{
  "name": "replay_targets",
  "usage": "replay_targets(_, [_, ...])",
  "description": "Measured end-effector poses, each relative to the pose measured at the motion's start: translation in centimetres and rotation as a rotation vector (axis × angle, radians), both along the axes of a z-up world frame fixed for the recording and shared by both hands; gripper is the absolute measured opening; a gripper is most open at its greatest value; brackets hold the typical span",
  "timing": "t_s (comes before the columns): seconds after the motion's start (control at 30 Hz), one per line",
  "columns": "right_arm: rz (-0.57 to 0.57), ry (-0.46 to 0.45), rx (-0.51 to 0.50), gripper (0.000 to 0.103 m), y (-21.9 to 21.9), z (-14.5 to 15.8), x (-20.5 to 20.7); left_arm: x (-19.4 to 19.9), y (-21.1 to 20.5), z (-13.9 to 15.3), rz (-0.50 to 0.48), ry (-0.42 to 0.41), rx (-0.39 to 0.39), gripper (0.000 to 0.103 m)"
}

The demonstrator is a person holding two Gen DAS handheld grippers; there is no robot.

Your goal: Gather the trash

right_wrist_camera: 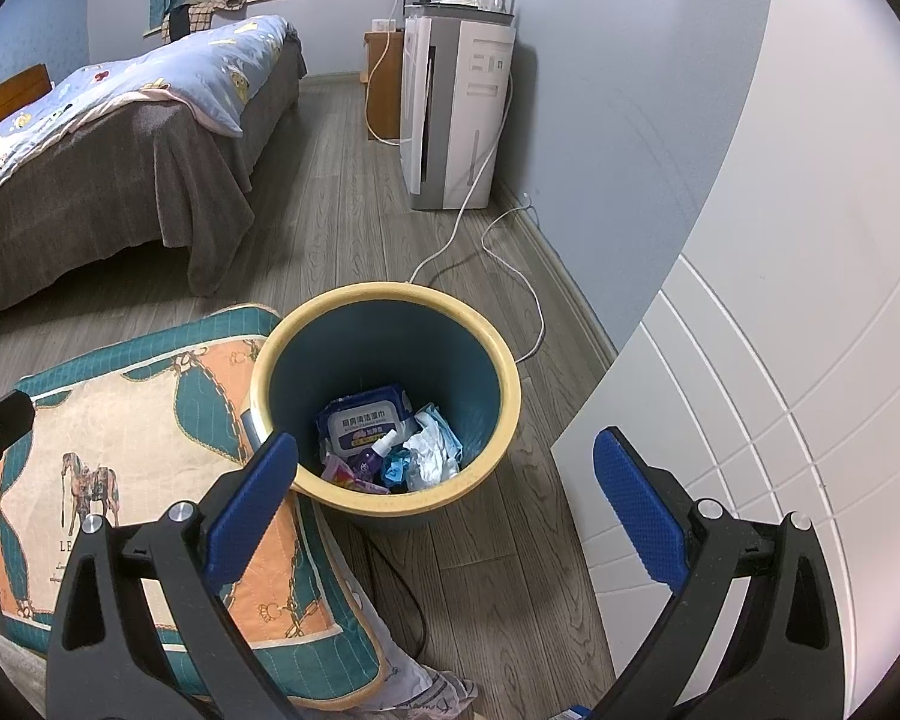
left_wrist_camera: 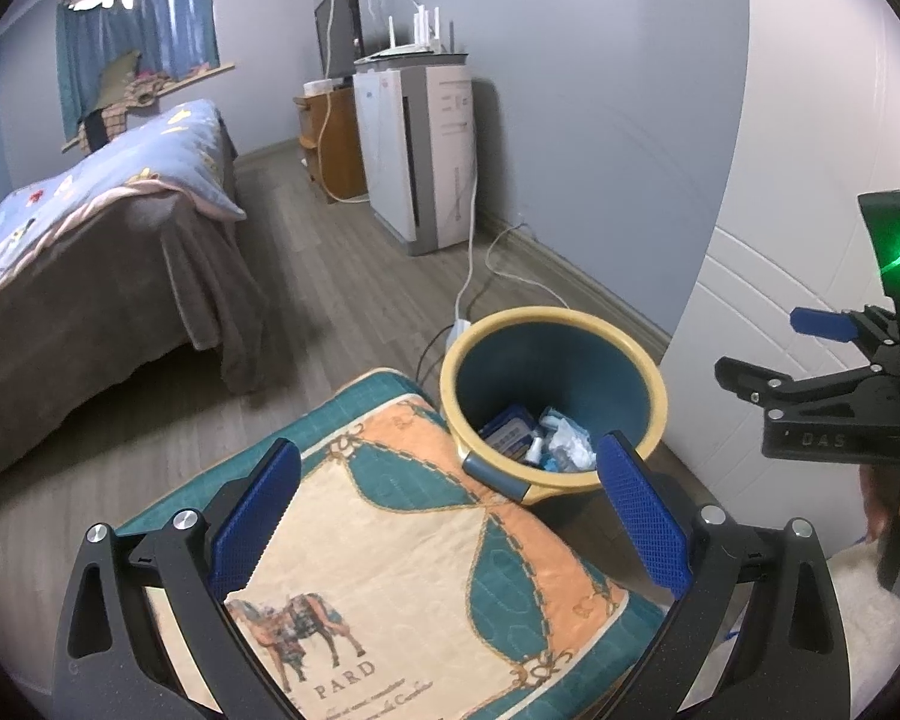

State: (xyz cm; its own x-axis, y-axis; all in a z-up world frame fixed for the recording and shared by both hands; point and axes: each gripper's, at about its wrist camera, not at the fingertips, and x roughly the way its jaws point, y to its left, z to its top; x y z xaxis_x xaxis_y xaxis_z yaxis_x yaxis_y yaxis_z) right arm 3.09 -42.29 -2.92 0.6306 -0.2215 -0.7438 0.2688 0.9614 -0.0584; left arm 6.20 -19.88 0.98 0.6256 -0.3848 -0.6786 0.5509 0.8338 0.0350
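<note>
A blue trash bin with a yellow rim (right_wrist_camera: 513, 387) stands on the wood floor beside a patterned cushion (right_wrist_camera: 150, 420). Inside lie a blue wet-wipe pack (right_wrist_camera: 369, 417), a small purple spray bottle (right_wrist_camera: 373, 453), crumpled tissue (right_wrist_camera: 429, 453) and a pink wrapper (right_wrist_camera: 345, 474). My right gripper (right_wrist_camera: 444, 483) is open and empty, above the bin's near rim. My left gripper (left_wrist_camera: 447, 498) is open and empty, over the cushion (left_wrist_camera: 402, 570), left of the bin (left_wrist_camera: 660, 402). The right gripper shows at the right edge of the left wrist view (left_wrist_camera: 810, 354).
A bed with a blue quilt (right_wrist_camera: 120, 96) stands at the left. A white air purifier (right_wrist_camera: 456, 114) stands by the blue wall, with white cables (right_wrist_camera: 510, 252) running across the floor behind the bin. A white door (right_wrist_camera: 780, 360) is close on the right.
</note>
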Motion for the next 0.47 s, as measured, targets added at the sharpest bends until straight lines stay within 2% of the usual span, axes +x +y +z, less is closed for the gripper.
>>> replay_targets(0.3, [-0.041, 0.059, -0.026, 0.097, 0.2, -1.0, 1.2, -0.1, 1.0, 0.4, -0.006, 0.013, -0.018, 0.098])
replay_targets(0.4, [-0.014, 0.116, -0.018, 0.097, 1.6, -2.7, 3.2, -0.2, 1.9, 0.9, 0.012, 0.003, -0.034, 0.098])
replay_targets(0.47, [0.04, 0.183, -0.054, 0.097, 3.7, -4.5, 5.0, -0.4, 2.7, 1.4, 0.031, -0.01, -0.041, 0.098])
